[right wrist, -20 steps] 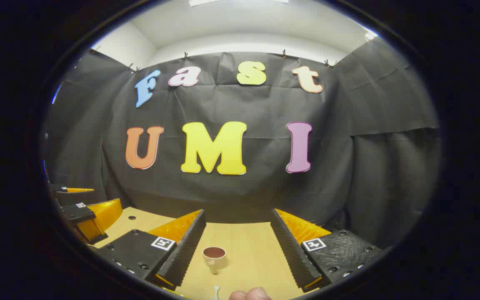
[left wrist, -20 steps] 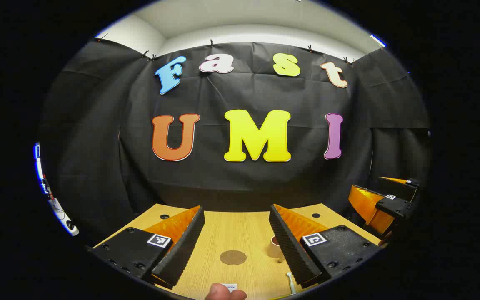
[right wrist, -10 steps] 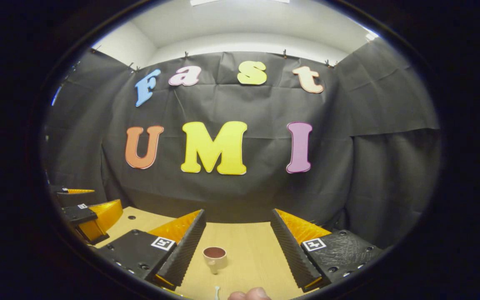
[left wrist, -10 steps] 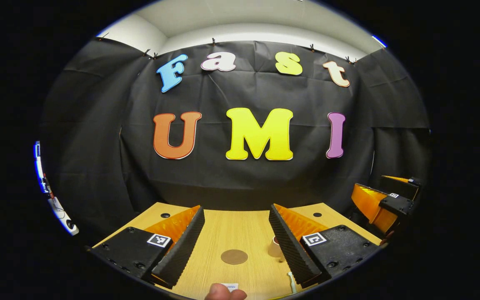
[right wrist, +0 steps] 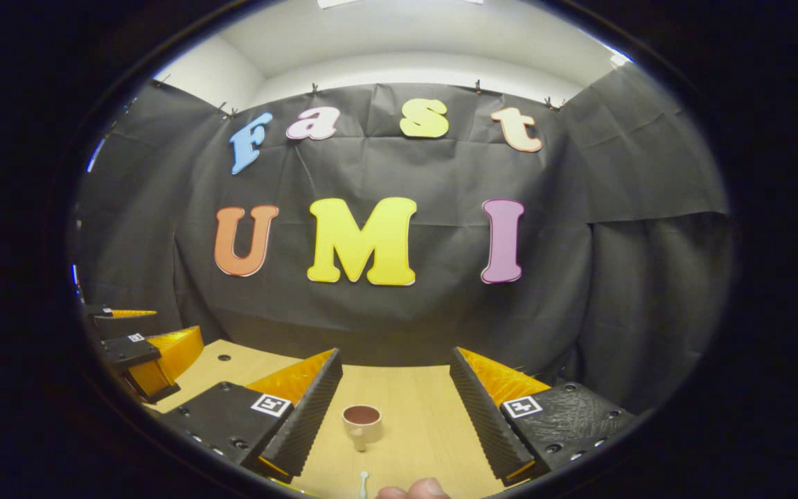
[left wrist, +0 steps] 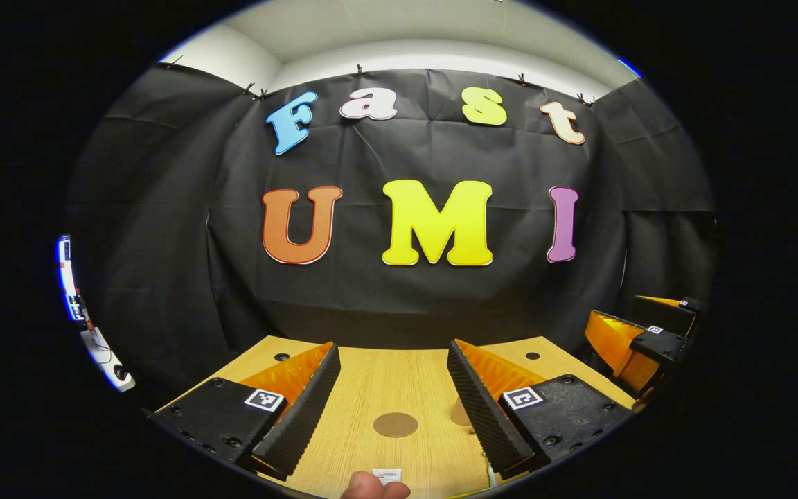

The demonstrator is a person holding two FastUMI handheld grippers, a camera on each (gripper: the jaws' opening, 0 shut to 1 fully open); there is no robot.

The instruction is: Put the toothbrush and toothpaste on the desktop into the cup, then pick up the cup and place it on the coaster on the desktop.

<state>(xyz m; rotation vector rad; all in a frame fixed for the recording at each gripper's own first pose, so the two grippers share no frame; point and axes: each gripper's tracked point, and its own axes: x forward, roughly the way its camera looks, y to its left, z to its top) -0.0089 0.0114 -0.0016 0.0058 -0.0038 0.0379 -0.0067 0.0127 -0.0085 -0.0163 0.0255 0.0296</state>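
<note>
In the left gripper view my left gripper [left wrist: 392, 351] is open over the wooden desktop [left wrist: 371, 381] with nothing between its fingers. A round brown coaster [left wrist: 395, 424] lies between them. The beige cup [left wrist: 459, 414] is half hidden behind the right-hand finger. The white end of the toothpaste [left wrist: 386, 475] and the toothbrush tip [left wrist: 490, 475] peek in at the bottom edge. In the right gripper view my right gripper [right wrist: 395, 353] is open, with the upright beige cup [right wrist: 361, 424], dark inside, between its fingers. The toothbrush tip [right wrist: 364, 479] lies nearer.
A person's fingertip [left wrist: 370, 489] shows at the bottom edge, and another fingertip [right wrist: 414, 491] does in the right gripper view. The right gripper [left wrist: 638, 343] hovers at the table's right side; the left gripper [right wrist: 146, 353] is at the far left. Small holes [left wrist: 532, 355] mark the desktop's back.
Both views have drifted slightly: the scene sits a little further right in each. In the left gripper view the cup has slid further behind the right-hand finger. Nothing was grasped.
</note>
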